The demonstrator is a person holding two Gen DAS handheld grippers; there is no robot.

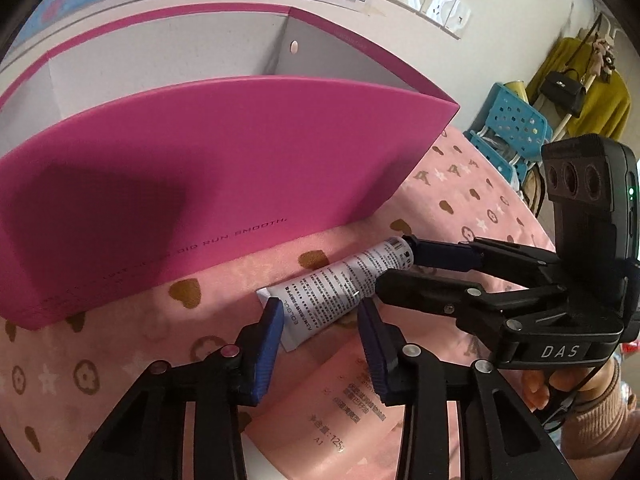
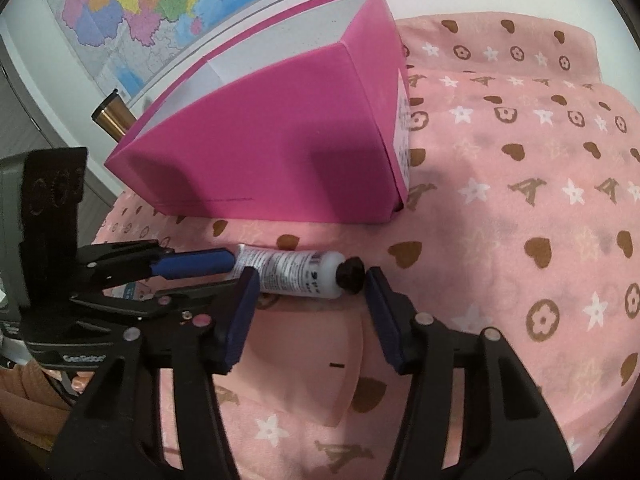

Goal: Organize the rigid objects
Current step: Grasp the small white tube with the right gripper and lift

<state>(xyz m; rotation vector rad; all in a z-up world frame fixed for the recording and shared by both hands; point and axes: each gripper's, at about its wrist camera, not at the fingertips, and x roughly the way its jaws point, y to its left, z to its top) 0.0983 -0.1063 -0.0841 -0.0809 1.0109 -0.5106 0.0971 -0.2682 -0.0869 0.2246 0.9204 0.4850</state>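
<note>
A small white tube [image 1: 340, 284] with black print and a black cap [image 2: 352, 276] lies on the pink patterned cloth, just in front of a big magenta box [image 1: 200, 184] with an open top and grey inside. My left gripper [image 1: 320, 328] straddles the tube's flat crimped end, with its blue pads [image 1: 268, 340] close on either side; I see no firm press. My right gripper [image 2: 308, 312] straddles the cap end, one pad near the cap and the other in front of the tube's body, jaws open. Each gripper shows in the other's view: the right gripper [image 1: 404, 264] and the left gripper [image 2: 224, 276].
A pink pouch [image 1: 320, 420] with printed text lies on the cloth under my fingers. A bronze cylinder [image 2: 112, 116] pokes out behind the box [image 2: 280, 140]. A blue plastic stool [image 1: 512, 120], a yellow garment and a black bag stand beyond the table's right edge. A hand [image 1: 536, 392] holds the right gripper.
</note>
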